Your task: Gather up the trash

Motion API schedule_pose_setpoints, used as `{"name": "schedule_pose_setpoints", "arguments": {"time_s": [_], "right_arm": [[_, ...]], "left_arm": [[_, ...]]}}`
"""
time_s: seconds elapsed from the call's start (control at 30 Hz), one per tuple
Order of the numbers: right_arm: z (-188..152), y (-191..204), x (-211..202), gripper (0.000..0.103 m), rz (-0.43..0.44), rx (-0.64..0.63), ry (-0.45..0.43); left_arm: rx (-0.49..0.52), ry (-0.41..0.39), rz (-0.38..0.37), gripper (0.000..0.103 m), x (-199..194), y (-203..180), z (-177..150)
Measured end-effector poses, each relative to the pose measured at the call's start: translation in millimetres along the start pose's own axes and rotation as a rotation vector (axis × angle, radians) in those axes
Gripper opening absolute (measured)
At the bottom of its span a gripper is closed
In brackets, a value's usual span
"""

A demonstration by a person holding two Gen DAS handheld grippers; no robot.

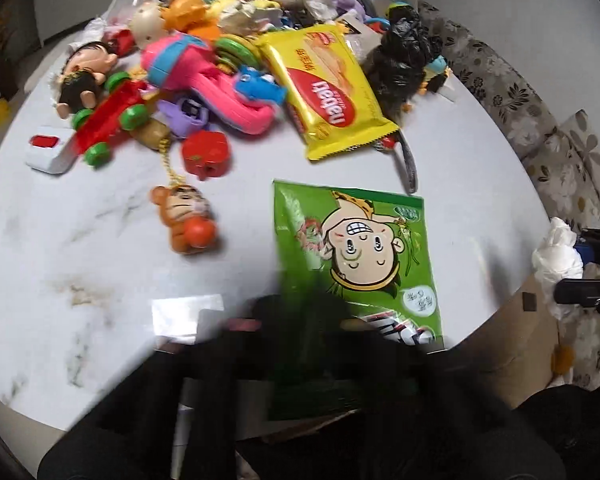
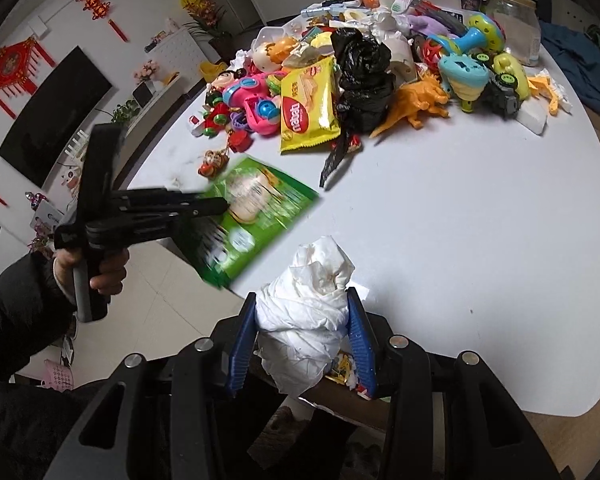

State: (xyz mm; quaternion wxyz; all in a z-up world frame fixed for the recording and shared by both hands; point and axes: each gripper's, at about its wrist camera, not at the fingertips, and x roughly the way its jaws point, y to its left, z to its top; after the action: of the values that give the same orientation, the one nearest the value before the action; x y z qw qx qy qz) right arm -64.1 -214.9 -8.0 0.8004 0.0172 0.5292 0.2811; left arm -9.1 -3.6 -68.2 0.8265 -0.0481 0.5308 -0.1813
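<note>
Right wrist view shows the right gripper (image 2: 302,336) clamped on a crumpled tissue wad (image 2: 306,320) at the near edge of the white table (image 2: 480,240). Only this view shows the left gripper (image 2: 224,204) whole: its fingers are pinched on the green snack bag (image 2: 260,208), which overhangs the table's edge. Left wrist view blurs those fingers but shows the bag's cartoon face (image 1: 358,248), the yellow wafer pack (image 1: 332,92) beyond, and the tissue (image 1: 556,260) far right.

The right gripper (image 2: 302,332) has ribbed blue pads (image 2: 360,344), black arms and silver screws. At nine o'clock, a black sleeve (image 2: 16,304) and bare hand (image 2: 100,268).
</note>
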Motion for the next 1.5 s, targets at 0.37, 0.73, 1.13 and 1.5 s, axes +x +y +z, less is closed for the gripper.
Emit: {"name": "schedule_pose_setpoints", "arguments": {"time_s": [0.37,0.73,1.13,1.5], "right_arm": [[6.7,7.8,-37.0,0.043,0.061,-0.010,-0.082],[-48.8,6.8,-44.2,0.043,0.075,-0.053,0.036],[-95.5,-6.0,37.9,0.061,0.049,-0.015,0.258],[-1.1,-21.2,6.7,0.062,-0.002,-0.019,0.030]], "left_arm": [[0.088,-0.199,0.065,0.001,-119.6,-99.7,-2.7],[0.240,-0.028,0.058,0.001,-111.3,-151.7,-77.5],[0.104,0.230,0.063,0.044,0.7,-107.6,-124.5],[0.021,0.005,0.134,0.073,-65.1,-74.8,-63.8]]}}
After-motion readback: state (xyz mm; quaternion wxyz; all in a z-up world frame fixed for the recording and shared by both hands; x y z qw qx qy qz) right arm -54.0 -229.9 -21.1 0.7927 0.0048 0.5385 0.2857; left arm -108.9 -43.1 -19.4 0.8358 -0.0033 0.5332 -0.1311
